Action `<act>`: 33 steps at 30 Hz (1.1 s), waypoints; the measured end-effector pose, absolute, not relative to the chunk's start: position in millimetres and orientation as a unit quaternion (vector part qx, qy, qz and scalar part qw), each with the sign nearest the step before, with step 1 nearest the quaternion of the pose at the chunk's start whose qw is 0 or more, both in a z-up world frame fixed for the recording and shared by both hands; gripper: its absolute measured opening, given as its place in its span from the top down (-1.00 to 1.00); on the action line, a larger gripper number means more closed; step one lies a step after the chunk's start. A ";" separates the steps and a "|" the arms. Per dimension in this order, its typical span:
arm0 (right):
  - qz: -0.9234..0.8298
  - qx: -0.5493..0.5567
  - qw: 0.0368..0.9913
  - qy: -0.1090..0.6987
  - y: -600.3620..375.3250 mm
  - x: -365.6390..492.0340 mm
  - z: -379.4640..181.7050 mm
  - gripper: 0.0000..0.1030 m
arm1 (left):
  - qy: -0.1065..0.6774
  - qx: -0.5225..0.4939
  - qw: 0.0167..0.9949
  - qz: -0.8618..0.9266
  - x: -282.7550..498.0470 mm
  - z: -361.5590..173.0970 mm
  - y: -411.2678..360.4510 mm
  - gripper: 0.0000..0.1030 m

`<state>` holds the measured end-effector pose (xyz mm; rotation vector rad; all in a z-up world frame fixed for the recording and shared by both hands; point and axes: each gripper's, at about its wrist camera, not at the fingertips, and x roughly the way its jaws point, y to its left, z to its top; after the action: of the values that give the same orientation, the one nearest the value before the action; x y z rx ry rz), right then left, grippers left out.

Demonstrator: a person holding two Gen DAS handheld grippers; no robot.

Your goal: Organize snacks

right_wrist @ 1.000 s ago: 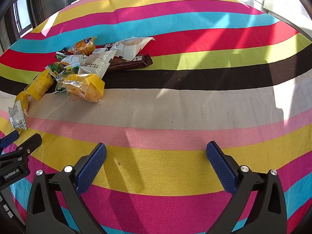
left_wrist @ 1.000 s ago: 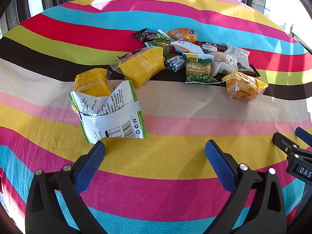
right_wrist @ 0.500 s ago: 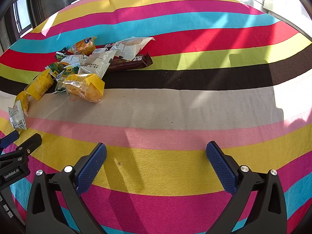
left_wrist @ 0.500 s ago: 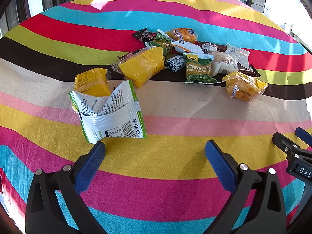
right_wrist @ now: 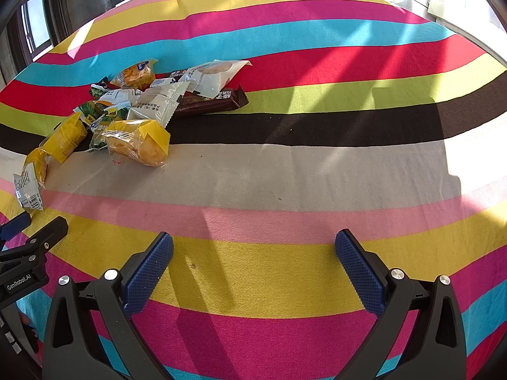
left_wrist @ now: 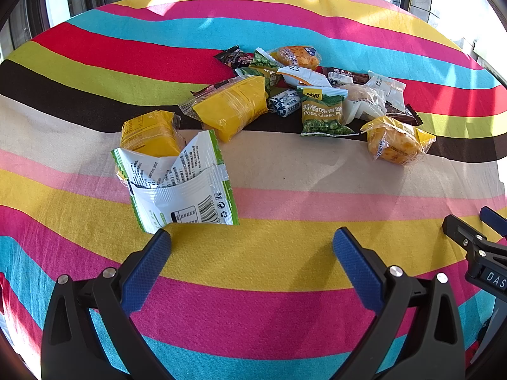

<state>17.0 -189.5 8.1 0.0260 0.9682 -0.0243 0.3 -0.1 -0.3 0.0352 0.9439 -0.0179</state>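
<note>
Both grippers w/ jaws wide apart, holding nothing: left gripper [left_wrist: 252,253] just short of white-green packet [left_wrist: 180,186]; right gripper [right_wrist: 253,256] over bare striped bench [right_wrist: 301,164]. Snack pile [right_wrist: 136,104] sits far left.

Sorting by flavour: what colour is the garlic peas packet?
Green, with a yellow logo patch on top; the garlic peas packet shows best in the left wrist view.

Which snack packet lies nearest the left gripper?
The white, green-edged packet, barcode side up, just ahead of the left gripper; the other packets lie farther back.
</note>
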 end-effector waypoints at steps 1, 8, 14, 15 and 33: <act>-0.012 0.013 0.885 0.466 -189.3 17.5 8.1 -0.92 | 0.455 0.017 0.890 -0.009 0.4 -0.4 -0.2 -0.97; -0.012 0.013 0.885 0.465 -189.4 17.2 7.9 -0.92 | 0.455 0.017 0.891 -0.009 0.3 -0.3 -0.2 -0.97; -0.012 0.012 0.885 0.466 -190.3 15.7 6.7 -0.92 | 0.455 0.017 0.891 -0.008 0.2 -0.5 -0.4 -0.97; -0.012 0.012 0.885 0.466 -190.4 15.7 6.6 -0.92 | 0.455 0.017 0.891 -0.008 0.2 -0.6 -0.8 -0.97; 0.091 -0.041 0.869 0.484 -178.7 26.2 10.0 -0.91 | 0.463 -0.010 0.886 -0.002 -17.7 4.3 26.6 -0.97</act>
<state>26.2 -178.7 10.0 -0.0866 1.0120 0.1904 -17.7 26.6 4.3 -0.0199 0.9635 -0.0045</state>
